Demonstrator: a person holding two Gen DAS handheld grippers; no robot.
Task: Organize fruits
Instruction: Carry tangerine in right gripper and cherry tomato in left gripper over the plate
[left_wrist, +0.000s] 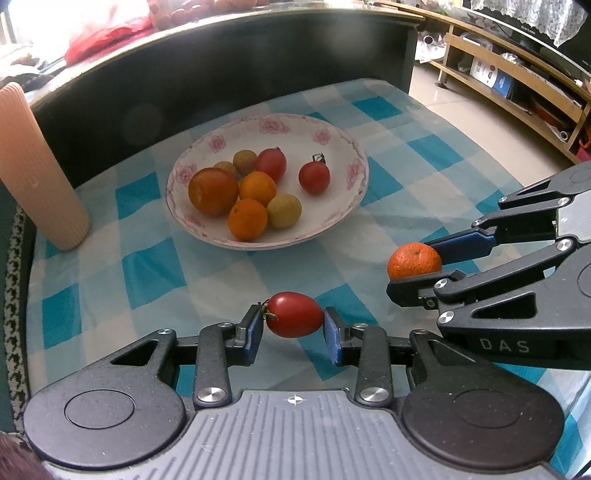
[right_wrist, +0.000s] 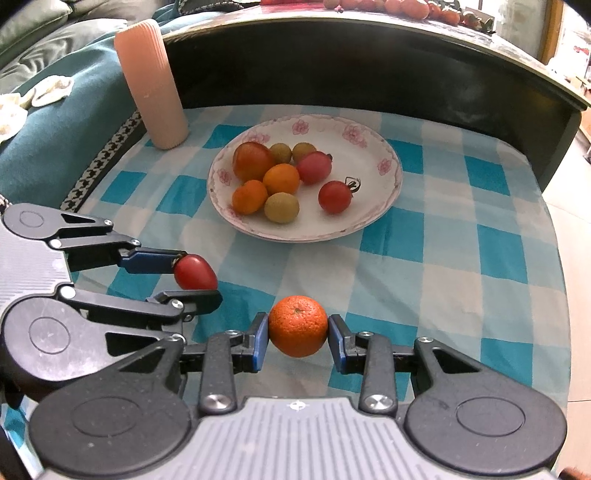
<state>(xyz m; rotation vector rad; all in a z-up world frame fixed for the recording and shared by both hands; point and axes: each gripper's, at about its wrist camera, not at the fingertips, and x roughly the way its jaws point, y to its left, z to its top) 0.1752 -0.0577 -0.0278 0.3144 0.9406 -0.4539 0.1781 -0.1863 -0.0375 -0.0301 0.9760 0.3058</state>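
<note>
My left gripper (left_wrist: 293, 325) is shut on a red oval tomato (left_wrist: 294, 314), held just above the checked cloth in front of the plate. The same tomato (right_wrist: 195, 272) and left gripper (right_wrist: 197, 275) show at the left of the right wrist view. My right gripper (right_wrist: 298, 338) is shut on a small orange mandarin (right_wrist: 298, 325), which also shows as the mandarin (left_wrist: 414, 260) in the right gripper (left_wrist: 415, 264) at the right of the left wrist view. A white plate with a pink flower rim (left_wrist: 332, 225) (right_wrist: 373, 221) holds several tomatoes, mandarins and greenish round fruits.
A ribbed pink cylinder (left_wrist: 35, 170) (right_wrist: 151, 81) stands left of the plate. A dark raised wall (left_wrist: 240, 66) (right_wrist: 369, 74) runs behind the blue-and-white checked cloth (left_wrist: 155, 266) (right_wrist: 461, 258). Wooden shelves (left_wrist: 517, 85) stand beyond the table's right edge.
</note>
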